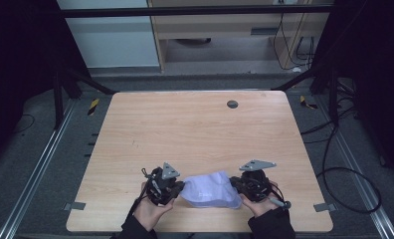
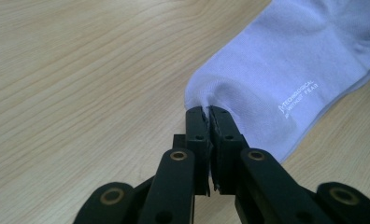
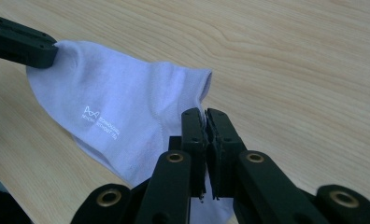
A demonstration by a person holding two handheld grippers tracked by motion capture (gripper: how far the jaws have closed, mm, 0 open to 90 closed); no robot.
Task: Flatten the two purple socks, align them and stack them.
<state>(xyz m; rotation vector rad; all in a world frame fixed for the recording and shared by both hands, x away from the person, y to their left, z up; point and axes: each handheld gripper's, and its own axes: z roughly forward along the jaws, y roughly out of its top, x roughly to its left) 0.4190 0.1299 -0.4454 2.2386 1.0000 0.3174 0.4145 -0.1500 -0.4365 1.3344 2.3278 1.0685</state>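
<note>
Closest in, at the near edge of the wooden table (image 1: 195,129): two hands, each around a gripper. Left gripper (image 2: 207,112) clenched on the toe end of a pale lilac sock (image 2: 286,70), fabric puckered between the closed jaws. Right gripper (image 3: 205,114) likewise clamped on the opposite end of the sock (image 3: 122,116), just below the cuff opening, jaws pressed together with cloth between them. Between the two, in the high view, sock (image 1: 208,189) stretched flat on the tabletop, left gripper (image 1: 177,188) touching its left end, right gripper (image 1: 237,185) its right end. Small white lettering visible on the sock's side. Farther back, bare wood grain, then a small dark round disc (image 1: 232,104) near the far edge. Beyond the table, grey floor and loose black cables (image 1: 344,164).
</note>
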